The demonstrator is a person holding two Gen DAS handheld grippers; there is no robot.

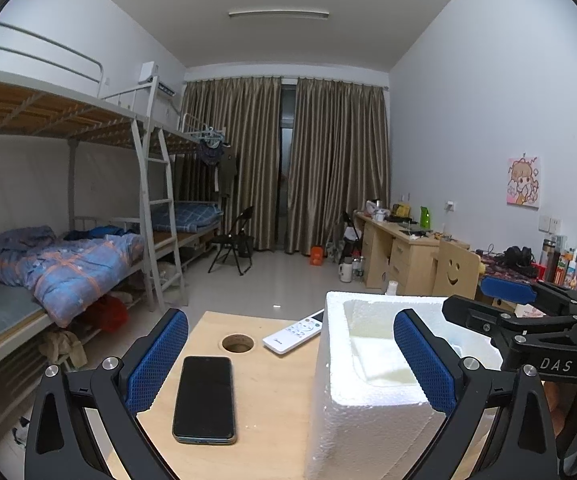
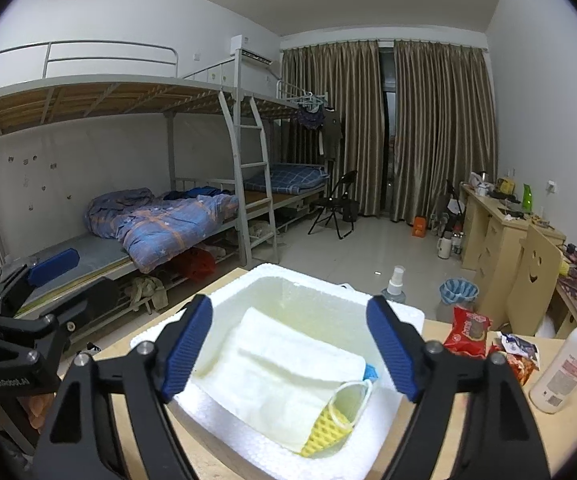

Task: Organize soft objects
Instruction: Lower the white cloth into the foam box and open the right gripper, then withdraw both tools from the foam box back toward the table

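1 white foam box point(image 2: 402, 316) on the wooden table point(image 1: 272, 396). Inside it: 1 folded white towel point(image 2: 284, 372), w/ 1 face mask point(image 2: 352, 394) and 1 yellow sponge point(image 2: 326, 432) lying at its near corner. Left of box: 1 black phone point(image 1: 205, 398), 1 white remote point(image 1: 294, 331). Right of box: 1 red snack pack point(image 2: 468, 332), 1 white bottle point(image 2: 564, 364). Right gripper point(image 2: 290, 350) tilts slightly down over the box, fingers spread wide above the towel, nothing pinched. Left gripper point(image 1: 290, 358) is approx level beside it, fingers spread wide, straddling the box's left wall, holding nothing.
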